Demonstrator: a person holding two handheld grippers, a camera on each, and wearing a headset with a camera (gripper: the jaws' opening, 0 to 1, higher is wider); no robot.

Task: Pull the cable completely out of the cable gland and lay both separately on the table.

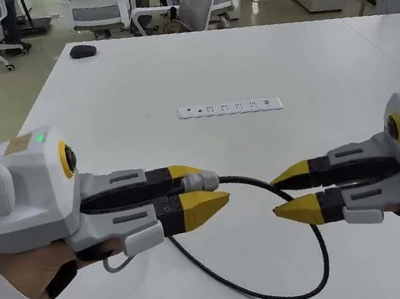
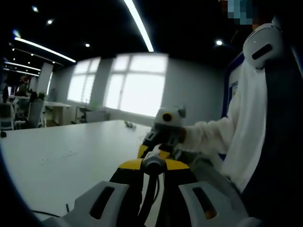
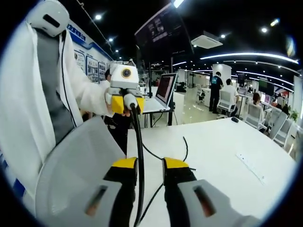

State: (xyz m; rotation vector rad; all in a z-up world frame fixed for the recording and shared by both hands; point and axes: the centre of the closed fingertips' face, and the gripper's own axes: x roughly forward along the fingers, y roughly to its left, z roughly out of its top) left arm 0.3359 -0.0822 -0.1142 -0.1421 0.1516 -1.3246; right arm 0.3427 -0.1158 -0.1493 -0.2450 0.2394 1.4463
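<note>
Head view, round gland (image 1: 202,180), looped cable (image 1: 325,251) (black)

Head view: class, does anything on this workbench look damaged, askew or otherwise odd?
Nothing stands out. The black cable loops unkinked over the table from the cable gland, which the left hand-held gripper clamps. The right hand-held gripper has its jaws open around the cable. The power strip lies flat.
</note>
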